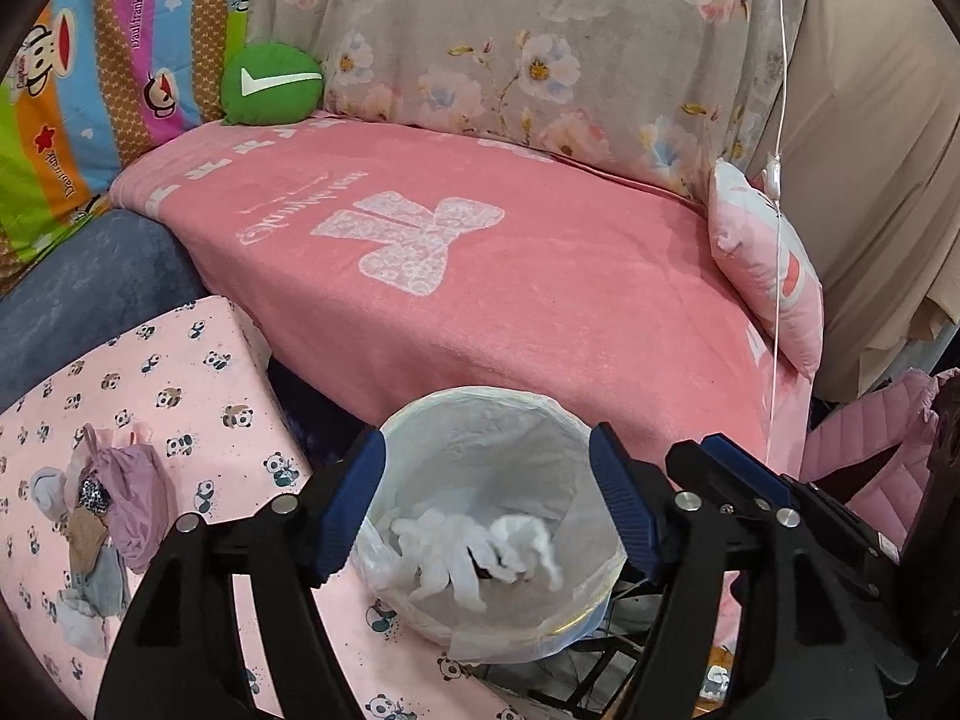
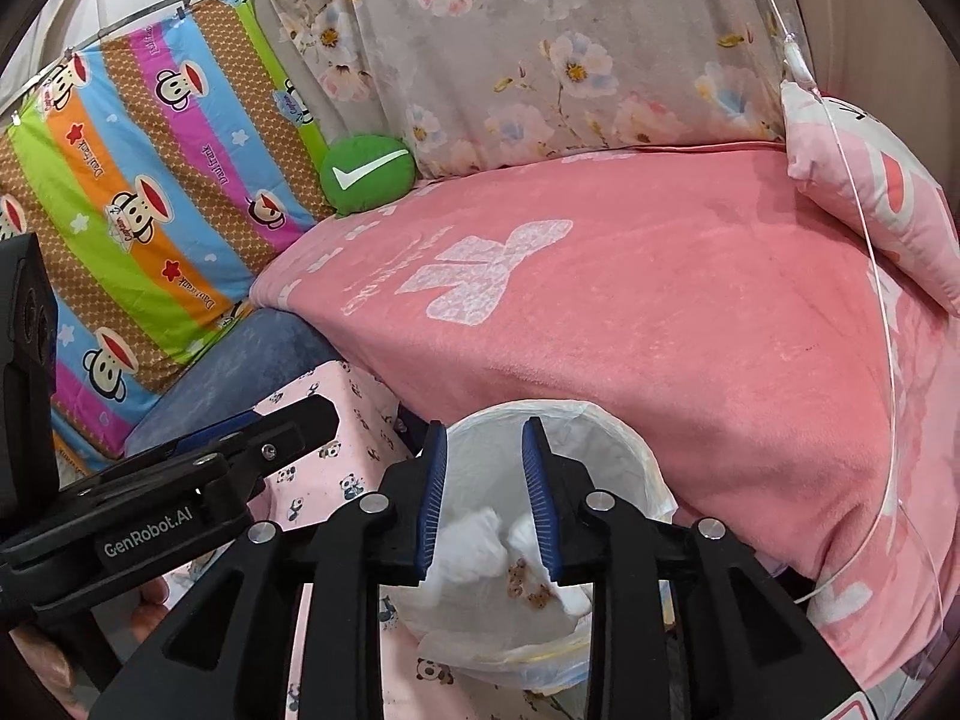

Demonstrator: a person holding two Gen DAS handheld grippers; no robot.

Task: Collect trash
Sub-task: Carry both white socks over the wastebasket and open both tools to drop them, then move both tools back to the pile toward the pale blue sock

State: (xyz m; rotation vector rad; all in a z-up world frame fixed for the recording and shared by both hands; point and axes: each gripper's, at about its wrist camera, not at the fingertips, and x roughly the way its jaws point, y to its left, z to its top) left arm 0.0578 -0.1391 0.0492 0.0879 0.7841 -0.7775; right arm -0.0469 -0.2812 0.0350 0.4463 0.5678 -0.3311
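A thin, translucent plastic liner [image 1: 480, 414] is lining the bin, holding crumpled white tissue [image 1: 480, 546]; a fuzzy pink blanket [image 1: 480, 300] is lying matt; black plastic grippers [image 2: 483, 480] are showing ribbed blue pads [image 2: 433, 498].

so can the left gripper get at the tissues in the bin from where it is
Probably yes. The left gripper is open above the bin, its fingers either side of the open mouth, and nothing covers the tissues at the bottom. The right gripper is close and could crowd it.

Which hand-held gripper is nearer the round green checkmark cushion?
Left, though neither is close. The left hand-held gripper and right hand-held gripper both hang over the white-lined trash bin; the cushion lies far back on the left.
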